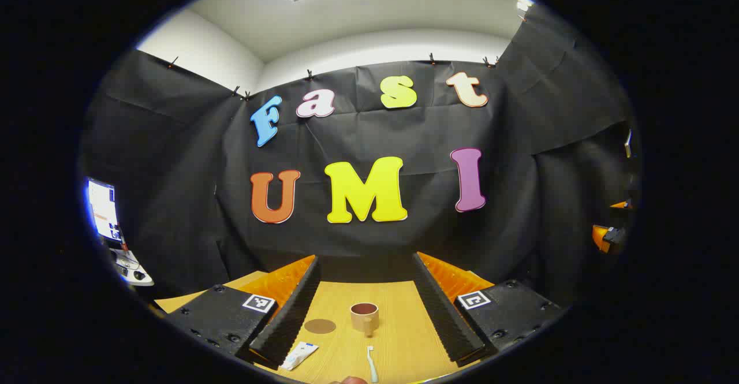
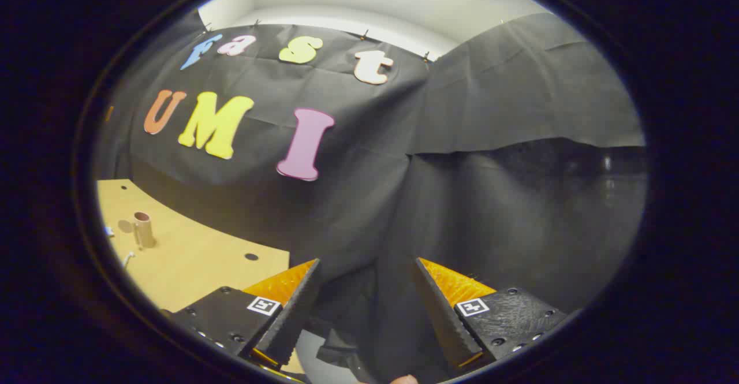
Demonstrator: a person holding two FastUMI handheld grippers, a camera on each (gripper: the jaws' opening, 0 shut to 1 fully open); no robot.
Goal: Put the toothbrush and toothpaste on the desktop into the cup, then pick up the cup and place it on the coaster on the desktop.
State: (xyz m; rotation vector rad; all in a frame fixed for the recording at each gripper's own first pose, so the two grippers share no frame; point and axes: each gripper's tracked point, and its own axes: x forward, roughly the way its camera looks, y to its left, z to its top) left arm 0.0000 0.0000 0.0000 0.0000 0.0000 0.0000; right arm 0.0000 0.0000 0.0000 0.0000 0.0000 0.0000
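Holding left gripper (image 1: 369,309) above wooden desktop (image 1: 404,343), jaws spread wide, nothing between. In left gripper view we see cup (image 1: 364,316) upright at lower centre, coaster (image 1: 320,326) just left of it and apart, toothpaste (image 1: 299,355) flat at lower left, toothbrush (image 1: 372,364) lying near bottom edge. Right gripper (image 2: 366,309) jaws also wide apart, empty, facing black cloth wall (image 2: 491,187). In right gripper view cup (image 2: 142,229) stands far left on desktop (image 2: 190,263).

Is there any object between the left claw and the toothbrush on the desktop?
Nothing visible. The open left claw hangs above the wooden desktop; the white toothbrush lies near, before the brown cup.
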